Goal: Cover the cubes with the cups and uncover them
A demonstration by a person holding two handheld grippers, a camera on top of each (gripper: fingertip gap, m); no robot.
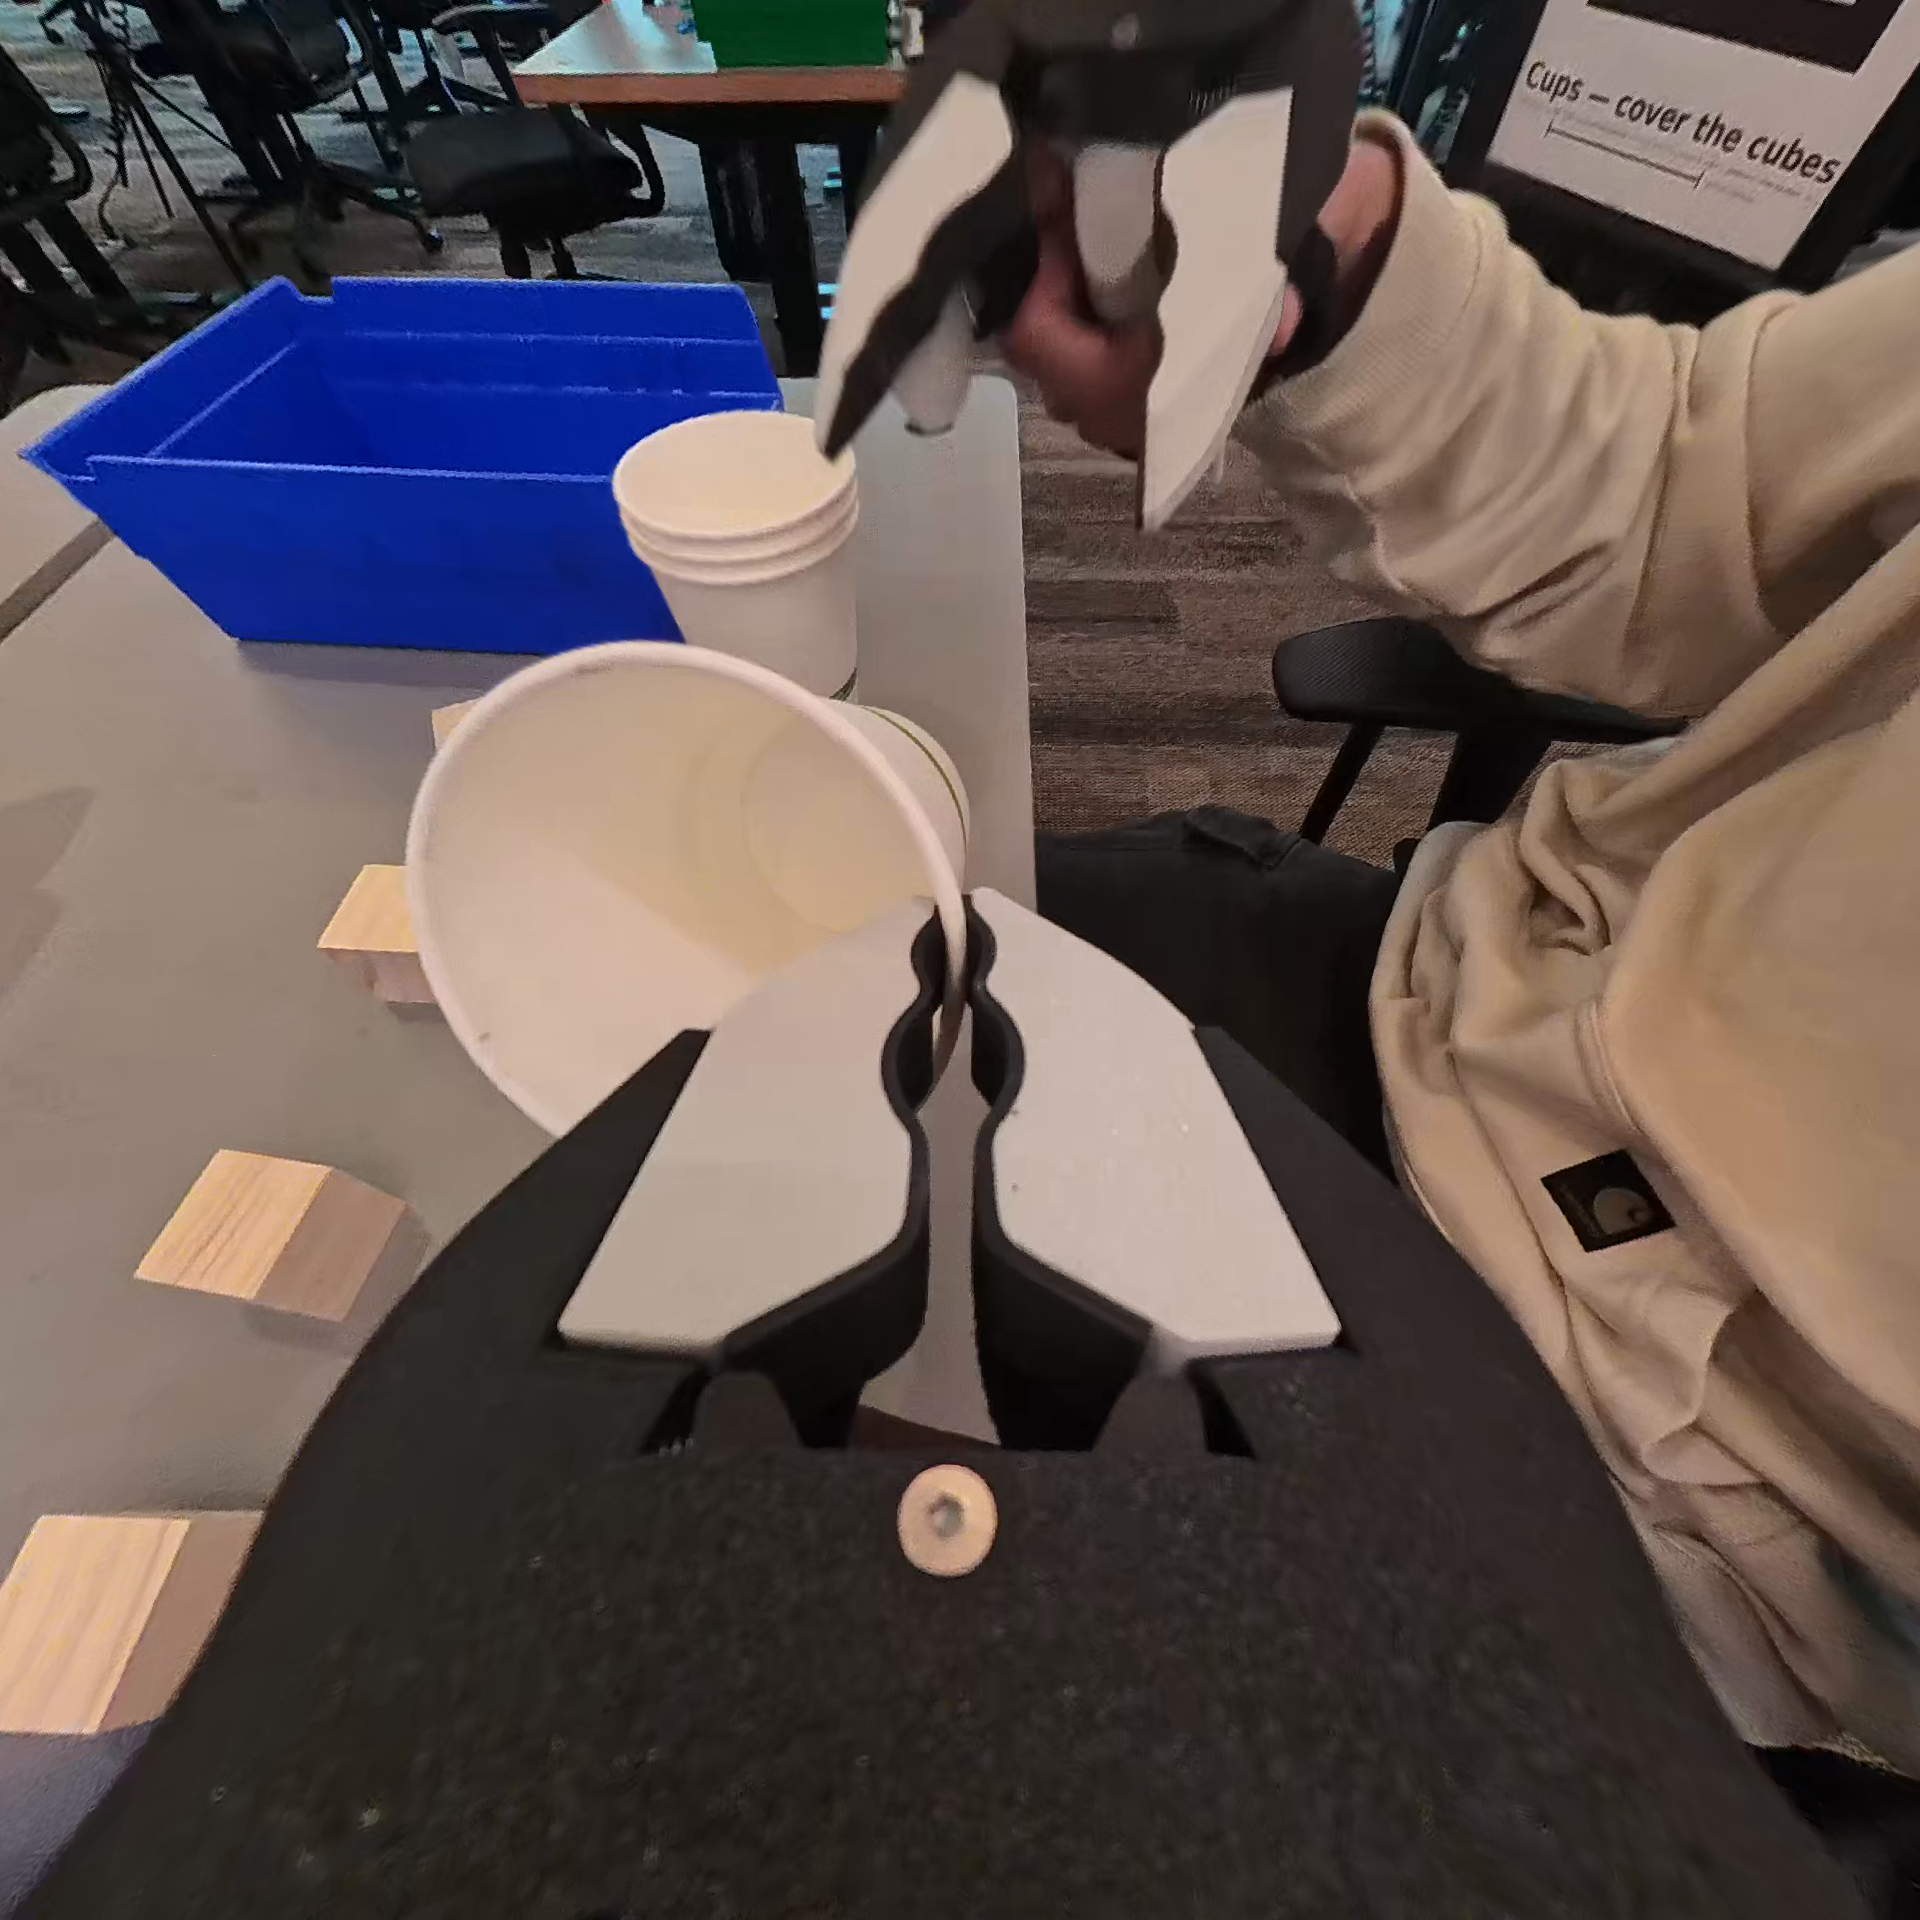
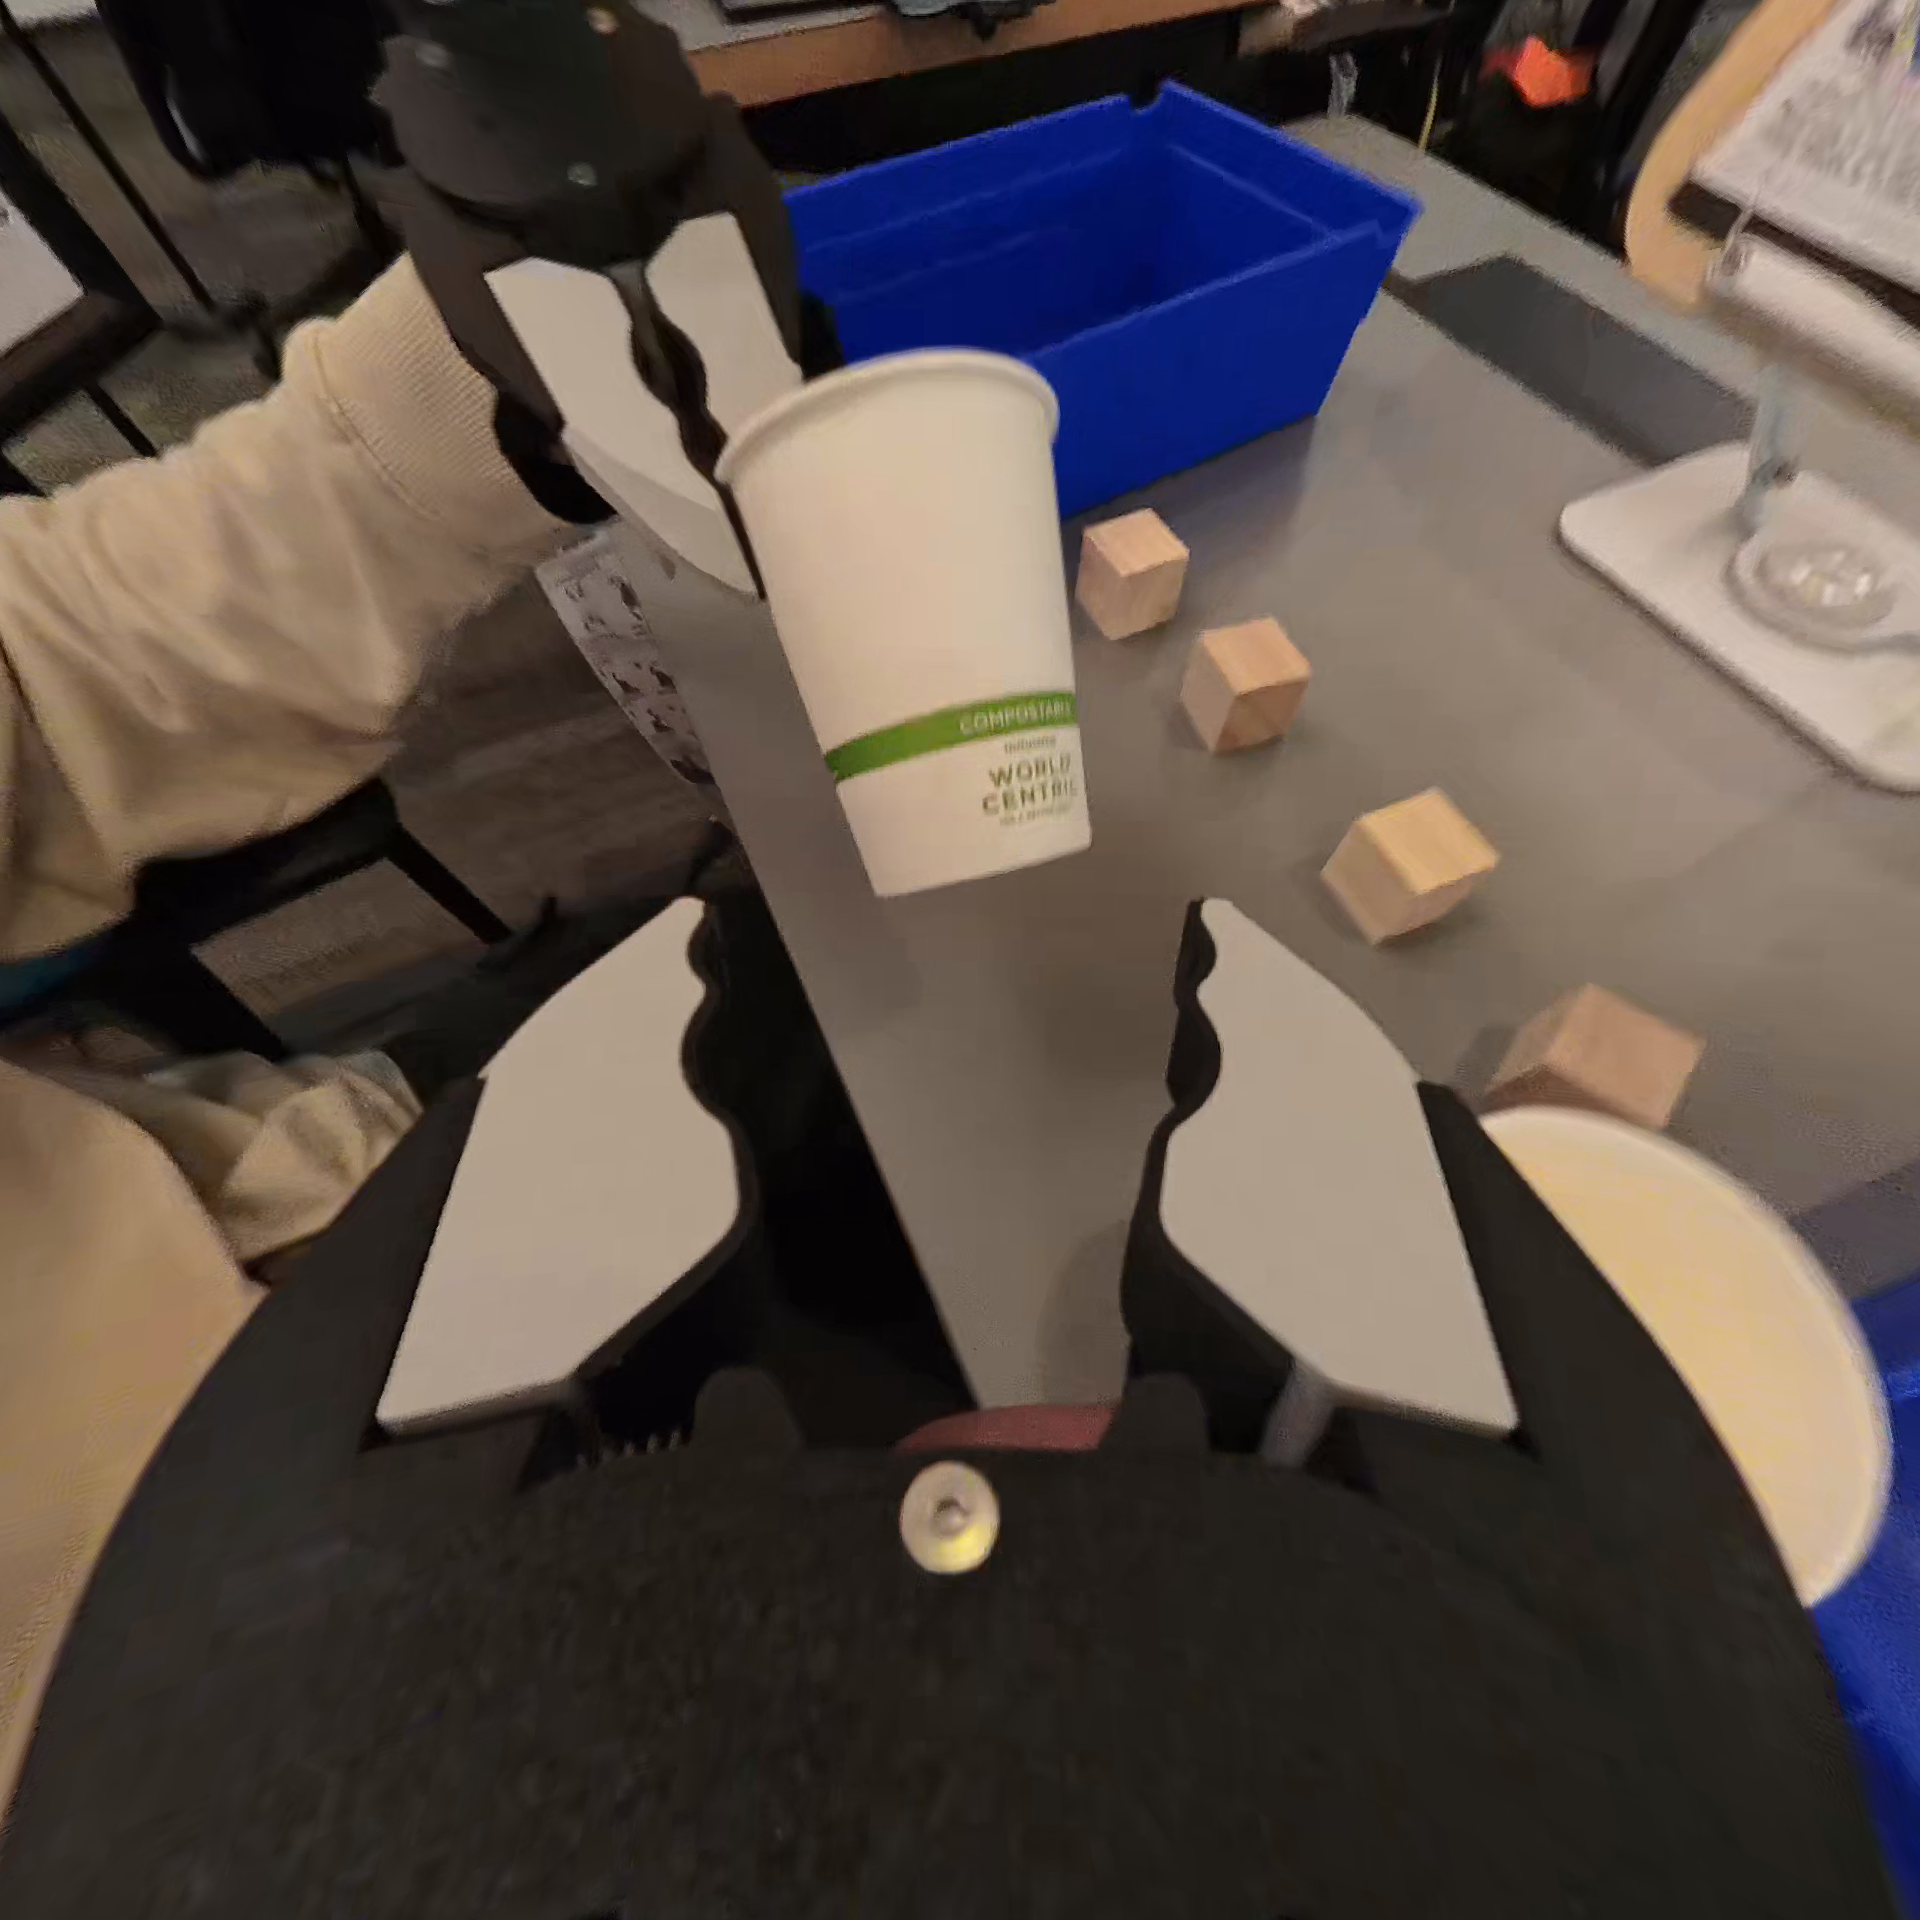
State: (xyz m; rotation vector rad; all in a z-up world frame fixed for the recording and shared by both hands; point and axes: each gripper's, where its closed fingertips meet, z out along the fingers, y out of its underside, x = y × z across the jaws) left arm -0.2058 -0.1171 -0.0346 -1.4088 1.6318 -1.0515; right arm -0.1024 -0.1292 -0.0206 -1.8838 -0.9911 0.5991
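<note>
My left gripper (image 1: pixel 961 925) is shut on the rim of a white paper cup (image 1: pixel 665 862), one pad inside and one outside the wall. The cup hangs in the air with its open mouth toward the camera. In the right wrist view the same cup (image 2: pixel 914 623), with a green band, hangs from the left gripper (image 2: pixel 717 468) above the table edge. My right gripper (image 2: pixel 940 925) is open and empty below that cup; it also shows in the left wrist view (image 1: pixel 992 483). Several wooden cubes (image 2: pixel 1245 684) lie in a row on the grey table (image 2: pixel 1455 623); some (image 1: pixel 270 1231) show in the left wrist view.
A stack of white cups (image 1: pixel 743 540) stands by the table's edge next to a blue bin (image 1: pixel 395 468); the stack (image 2: pixel 1683 1330) also shows at lower right in the right wrist view. A white stand (image 2: pixel 1766 623) sits at the table's right. A person in a cream sweatshirt (image 1: pixel 1662 935) sits alongside.
</note>
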